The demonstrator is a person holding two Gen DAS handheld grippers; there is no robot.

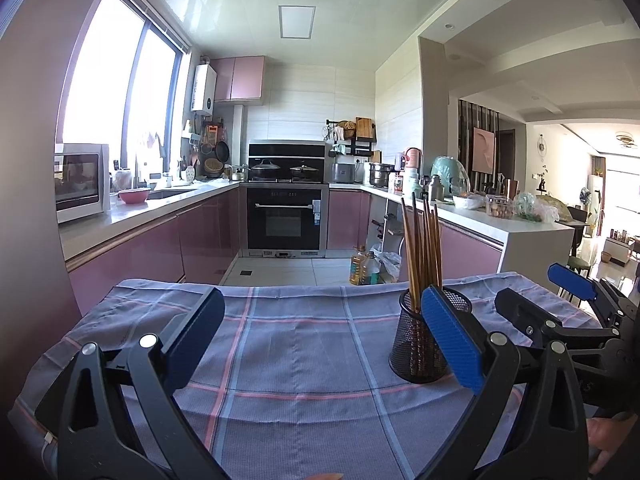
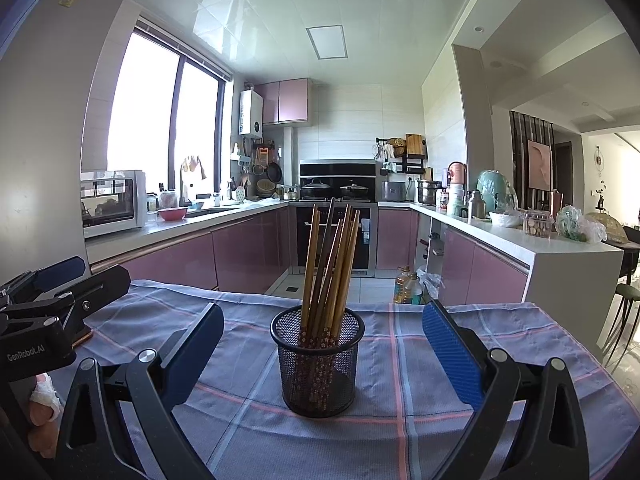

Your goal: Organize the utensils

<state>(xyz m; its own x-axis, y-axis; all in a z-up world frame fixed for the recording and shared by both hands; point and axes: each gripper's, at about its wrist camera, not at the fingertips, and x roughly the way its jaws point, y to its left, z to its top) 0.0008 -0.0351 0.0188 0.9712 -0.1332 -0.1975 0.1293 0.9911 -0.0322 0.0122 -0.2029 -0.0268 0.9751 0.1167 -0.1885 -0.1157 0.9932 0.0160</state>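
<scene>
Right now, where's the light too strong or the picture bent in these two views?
Left wrist view: the window is washed out white, the counter edges bow from the fisheye, and the corners go dark. Right wrist view: the same window is blown out, the ceiling shows glare, while the chopsticks in the mesh cup stay sharp.

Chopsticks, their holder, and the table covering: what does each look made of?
Brown stick chopsticks: probably wood or bamboo, matte, flower-patterned lower ends. Black mesh cup holder: perforated metal, see-through. Blue-grey checked tablecloth: woven fabric, with creases.
</scene>
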